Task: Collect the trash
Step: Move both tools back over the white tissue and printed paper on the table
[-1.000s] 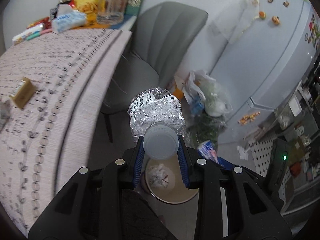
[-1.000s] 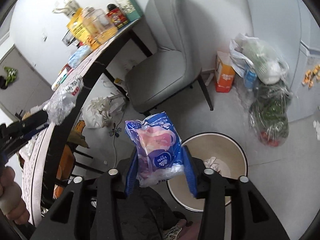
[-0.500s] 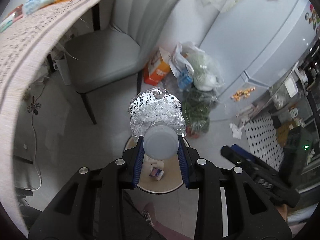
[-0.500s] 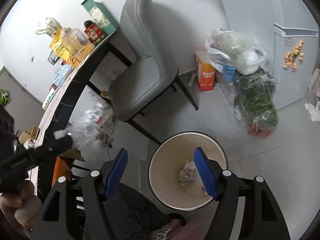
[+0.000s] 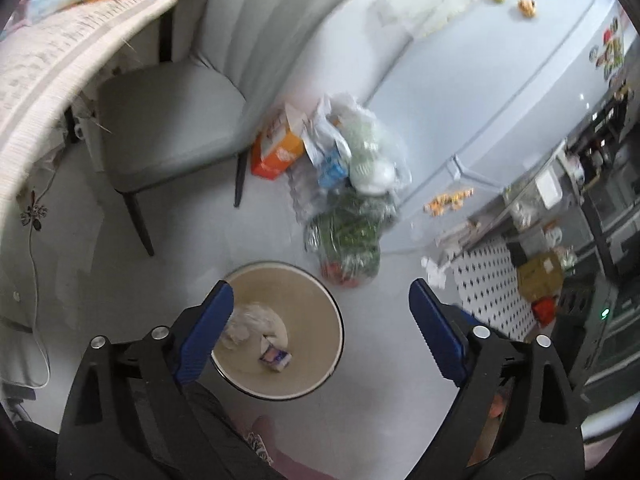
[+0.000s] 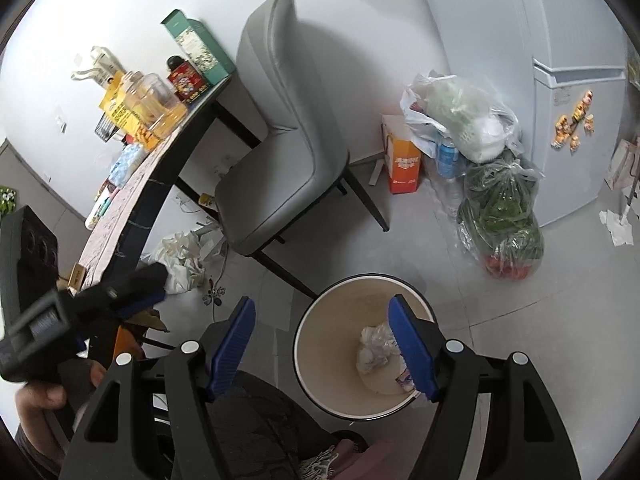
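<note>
A round beige trash bin [image 5: 320, 300] stands on the grey floor just below both grippers. Inside it lie a crumpled clear plastic bottle [image 5: 248, 322] and a small blue packet [image 5: 275, 356]. My left gripper [image 5: 320, 286] hangs over the bin, its jaws opening wide with nothing between them. My right gripper [image 6: 321, 301] is also open and empty above the bin [image 6: 340, 320]. The bottle [image 6: 374, 348] shows beside its right finger, which half hides the packet [image 6: 404, 378]. A hand [image 6: 40, 396] holds the left gripper [image 6: 154, 284] at the left edge of the right wrist view.
A grey chair [image 5: 172, 120] stands behind the bin, beside a patterned table [image 5: 40, 80] with boxes and jars. An orange carton [image 5: 276, 152] and plastic bags of greens [image 5: 352, 232] lie by the fridge [image 5: 500, 100]. Dark clothing of the person fills the bottom.
The left gripper, shut on the crumpled bottle before, has opened and the bottle now lies in the bin. The right gripper let go of the blue packet, which lies there too.
</note>
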The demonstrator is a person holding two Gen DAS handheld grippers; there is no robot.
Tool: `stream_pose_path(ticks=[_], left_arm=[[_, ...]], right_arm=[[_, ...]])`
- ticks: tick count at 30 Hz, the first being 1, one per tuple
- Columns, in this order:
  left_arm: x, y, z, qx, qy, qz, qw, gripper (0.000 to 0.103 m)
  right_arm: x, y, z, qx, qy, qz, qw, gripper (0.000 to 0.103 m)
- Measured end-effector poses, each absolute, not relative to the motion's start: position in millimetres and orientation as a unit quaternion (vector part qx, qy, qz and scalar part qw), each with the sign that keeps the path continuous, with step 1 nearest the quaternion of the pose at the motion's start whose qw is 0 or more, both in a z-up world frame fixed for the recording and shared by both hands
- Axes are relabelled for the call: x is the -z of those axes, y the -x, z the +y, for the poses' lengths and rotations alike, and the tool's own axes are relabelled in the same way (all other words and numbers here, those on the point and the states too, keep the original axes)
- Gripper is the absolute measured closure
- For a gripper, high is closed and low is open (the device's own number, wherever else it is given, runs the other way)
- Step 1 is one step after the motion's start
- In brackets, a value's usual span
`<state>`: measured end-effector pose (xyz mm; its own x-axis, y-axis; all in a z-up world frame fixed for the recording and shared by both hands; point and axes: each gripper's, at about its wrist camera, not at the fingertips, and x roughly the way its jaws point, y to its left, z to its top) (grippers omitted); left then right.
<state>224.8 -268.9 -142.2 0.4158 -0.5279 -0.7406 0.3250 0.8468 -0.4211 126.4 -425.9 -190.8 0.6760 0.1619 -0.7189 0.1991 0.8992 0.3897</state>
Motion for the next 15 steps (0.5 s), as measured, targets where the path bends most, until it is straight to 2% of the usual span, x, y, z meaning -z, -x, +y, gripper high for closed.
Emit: stream_pose_path(ticks=[4,6,10,15], left_arm=[[109.3,-218.2,-242.6,0.238,0.106,0.437,0.861,0.007],[92.8,-214.0,-229.6,0.230,0.106,0.419,0.872,0.006],[68.0,-206.0,-202.6,0.216,0.113,0.394,0.886,0.006],[47.5,-191.7,-168.4,0.201,0.124,0.369,0.899,0.006]], right_arm=[[180.8,-130.8,-406.3,-0.006,-0.215,0.403,0.890,0.034],[172.4,-133.1,-393.1,-0.015,-0.206,0.399,0.893,0.028],[155.2,-136.1,-367.8,-0.034,-0.189,0.389,0.901,0.025],[129.8,-136.6,-332.7,-0.056,-0.167,0.372,0.911,0.014]])
